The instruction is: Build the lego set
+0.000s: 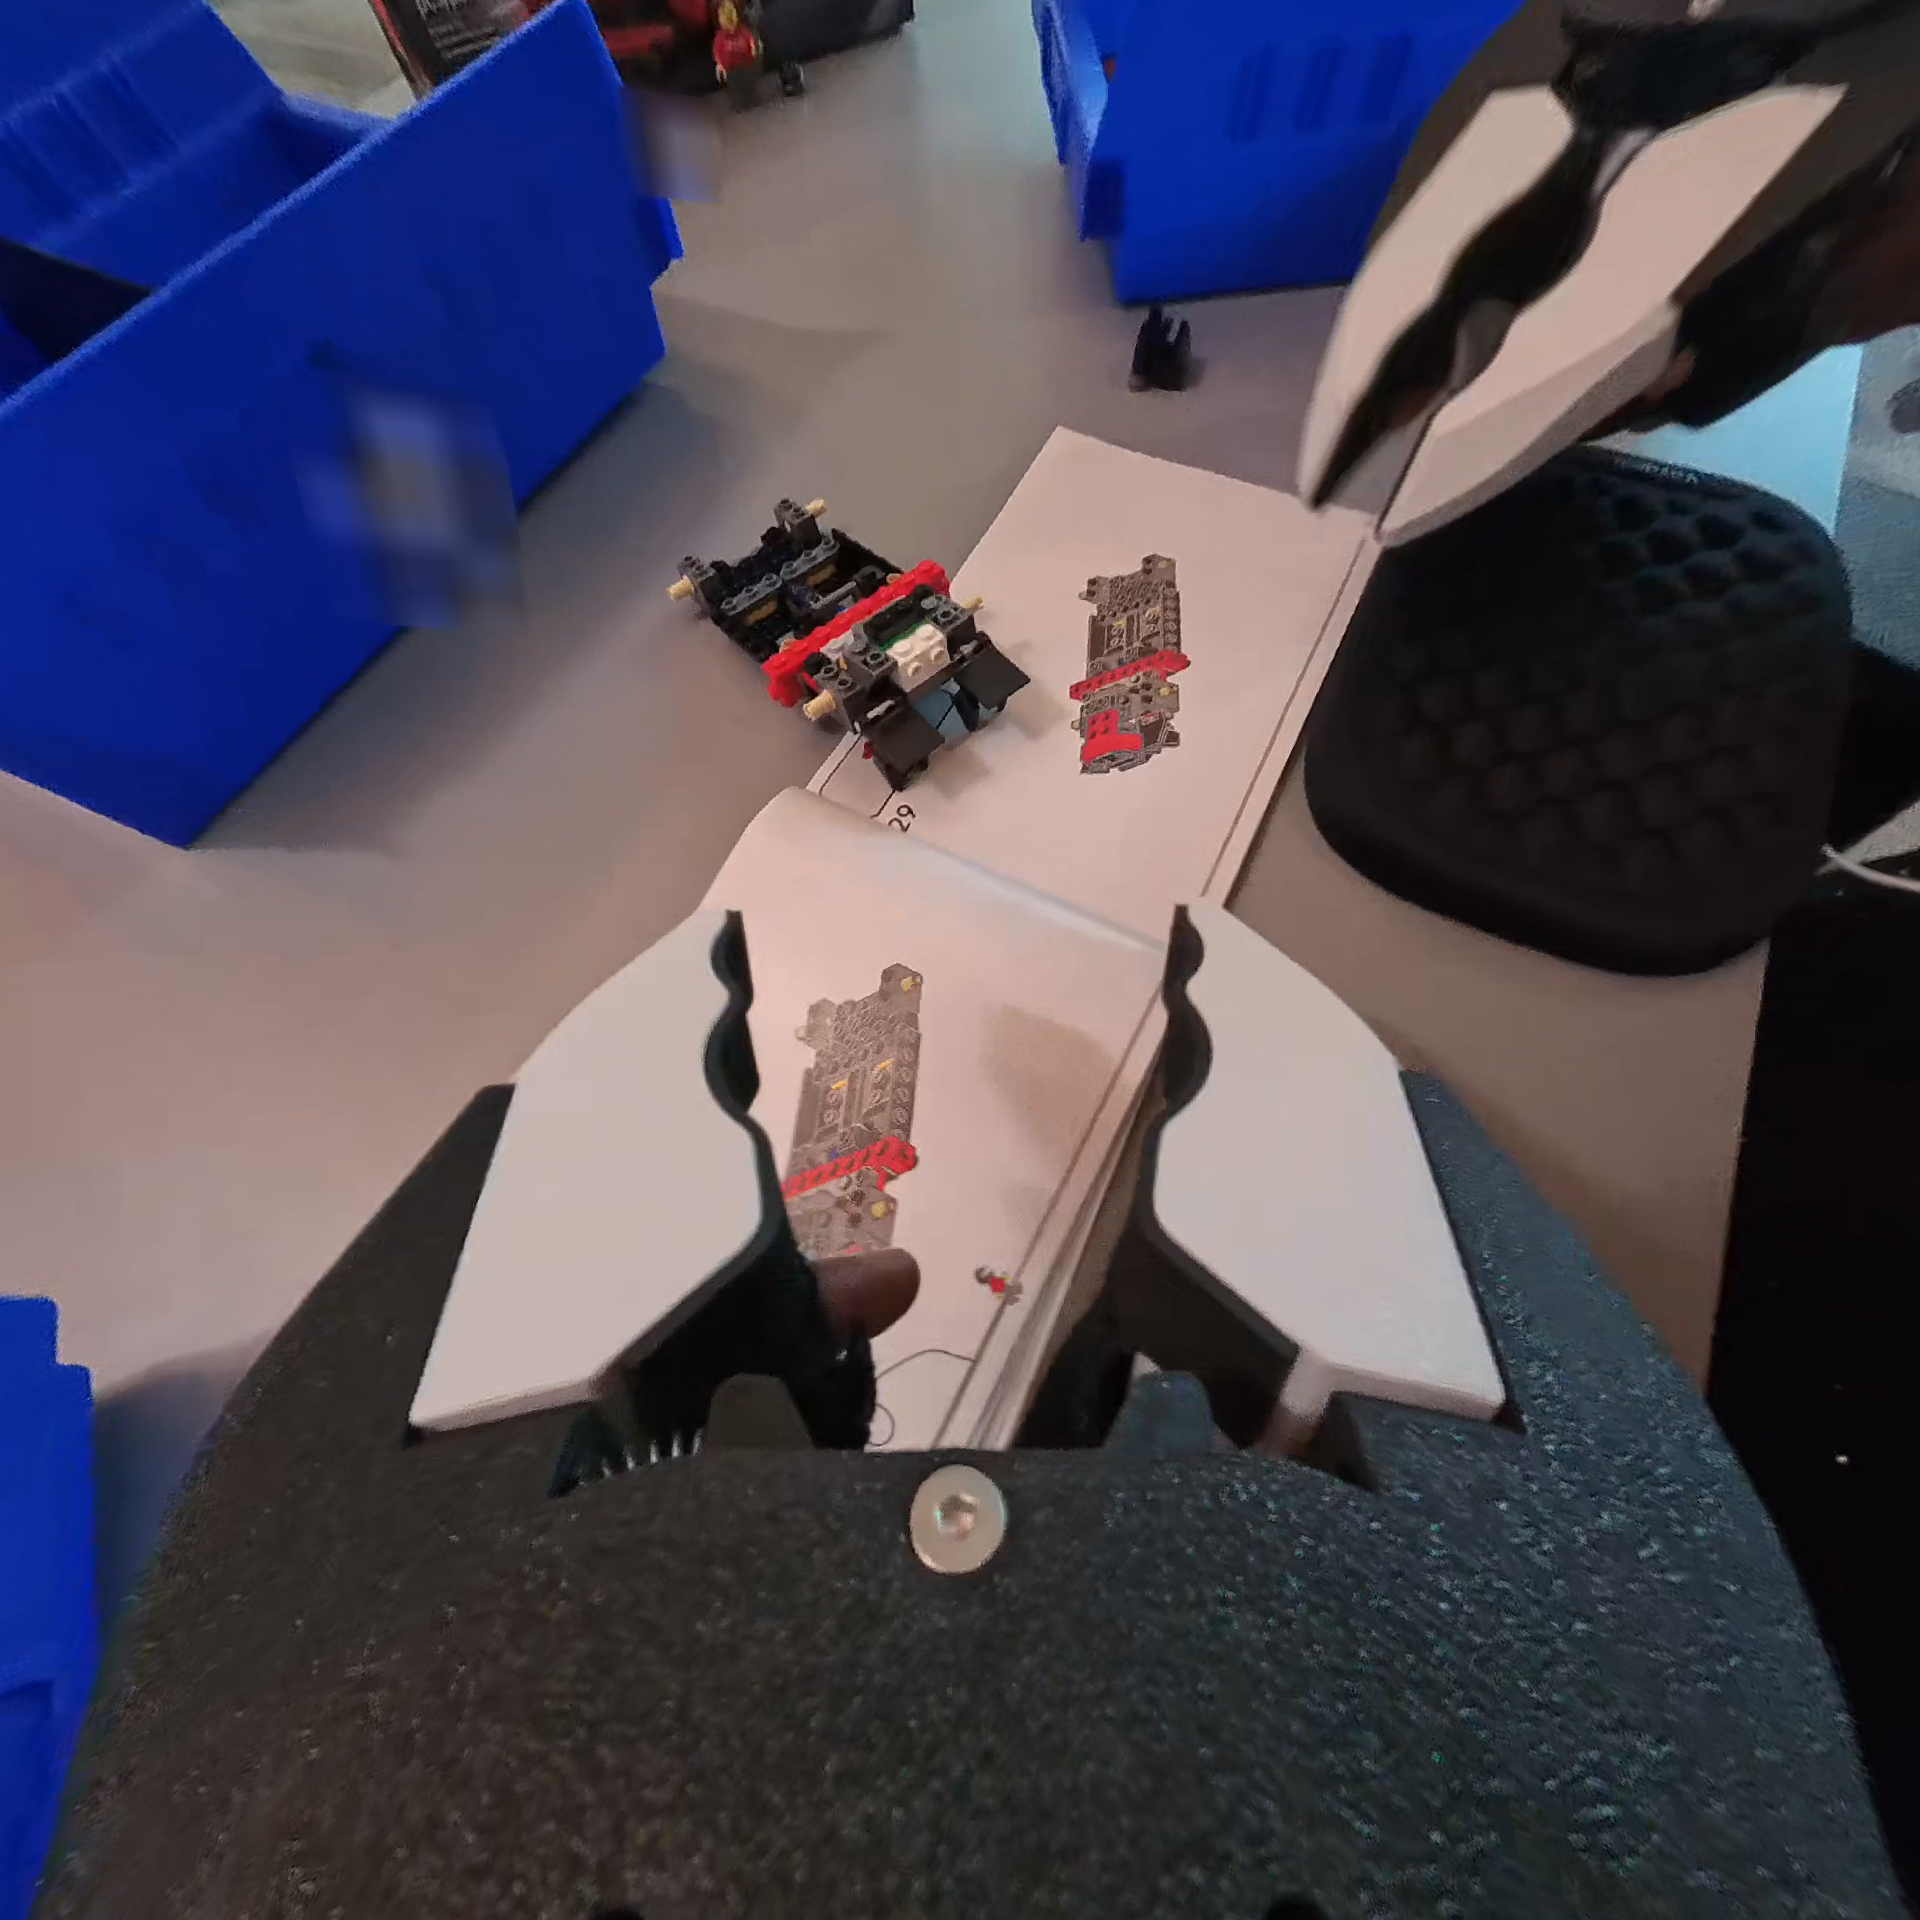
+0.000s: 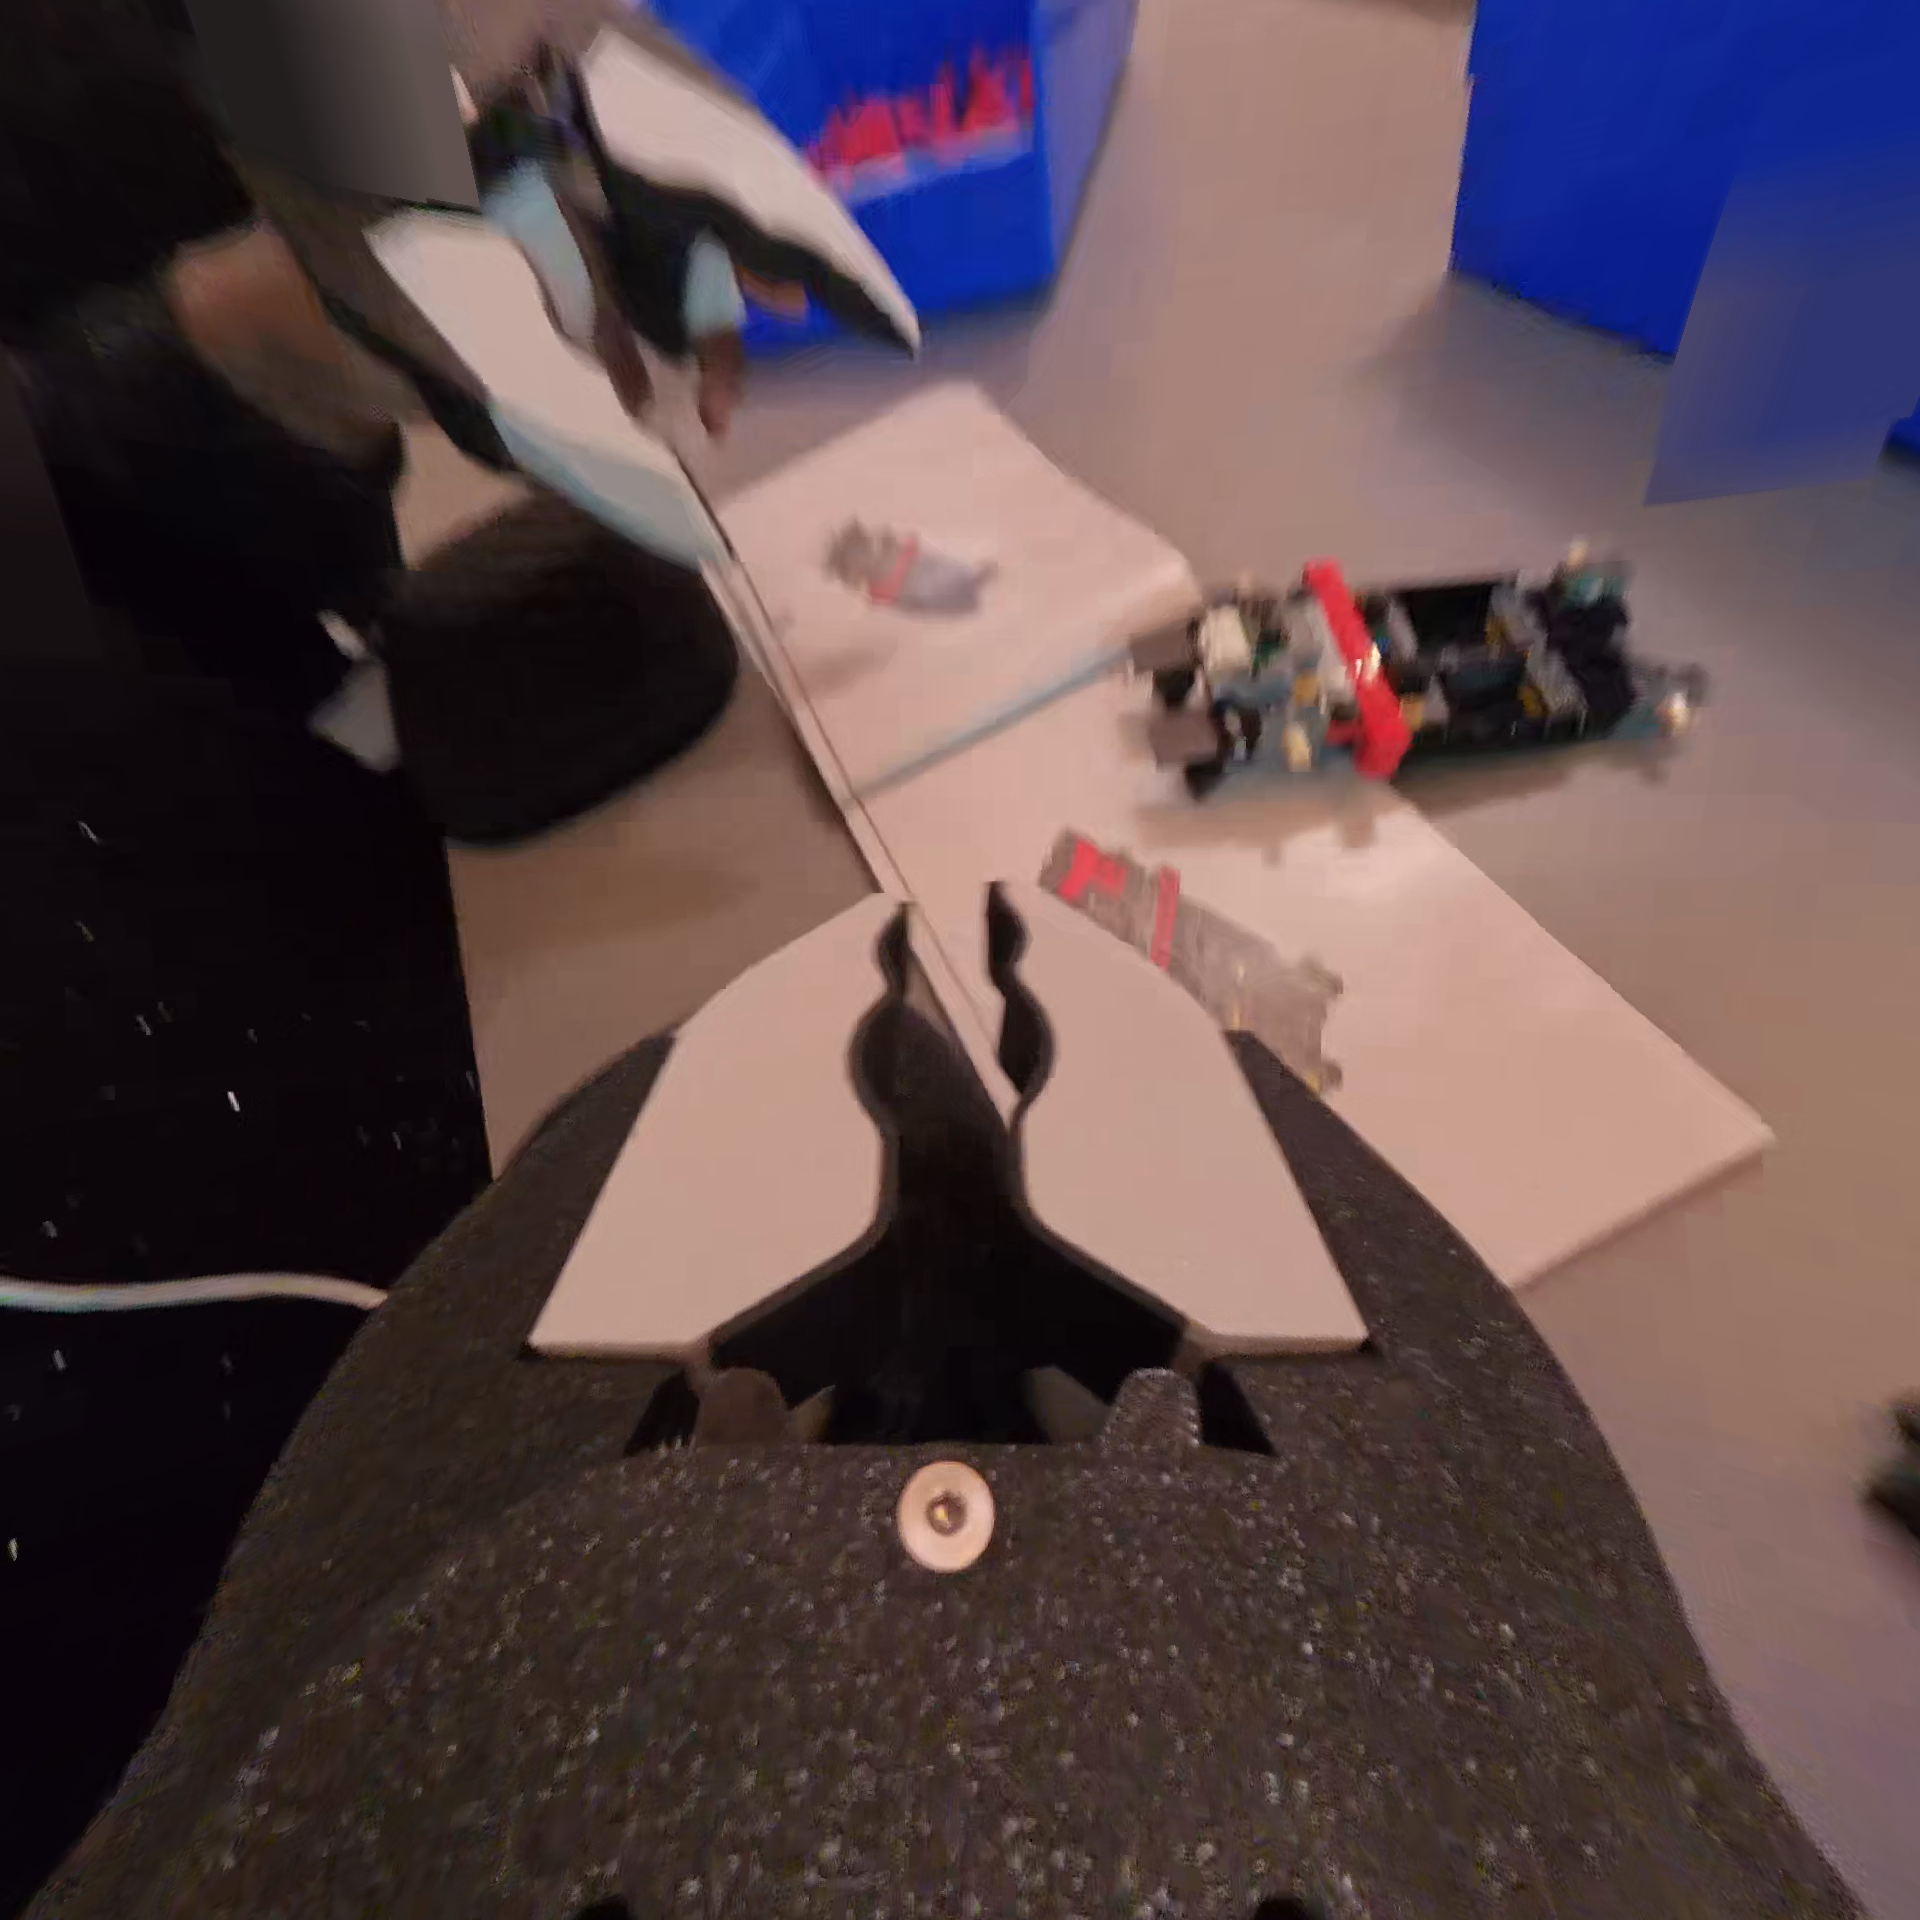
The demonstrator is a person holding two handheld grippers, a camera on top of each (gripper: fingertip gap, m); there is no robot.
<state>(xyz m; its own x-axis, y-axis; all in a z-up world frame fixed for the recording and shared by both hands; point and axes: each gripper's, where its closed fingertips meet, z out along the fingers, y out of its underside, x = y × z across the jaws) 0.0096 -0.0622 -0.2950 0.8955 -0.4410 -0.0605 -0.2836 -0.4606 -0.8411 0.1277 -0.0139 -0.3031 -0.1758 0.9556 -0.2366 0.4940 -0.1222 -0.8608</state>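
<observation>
A partly built black, grey and red lego model point(image 1: 831, 634) lies on the grey table at the corner of an open instruction booklet point(image 1: 1143, 790). My left gripper point(image 1: 956, 920) is open wide above the booklet, and a curled-up page point(image 1: 935, 883) lies between its fingers without being pinched. My right gripper point(image 1: 1351, 494) hovers at the booklet's far spine edge. In the right wrist view the right gripper point(image 2: 945, 899) has a narrow gap with nothing in it, over the booklet point(image 2: 1455, 1091) near the model point(image 2: 1434, 675). The left gripper's fingers point(image 2: 727, 177) show at the top left.
Blue bins stand at the left point(image 1: 312, 468) and back right point(image 1: 1247, 156). A small black piece point(image 1: 1158, 353) lies in front of the right bin. A black padded case point(image 1: 1579, 707) sits right of the booklet. A minifigure point(image 1: 738, 52) stands at the back. The small black piece point(image 1: 1158, 353) is closer to my right gripper, around 15 cm from its tips; the left tips are 30 cm off.
</observation>
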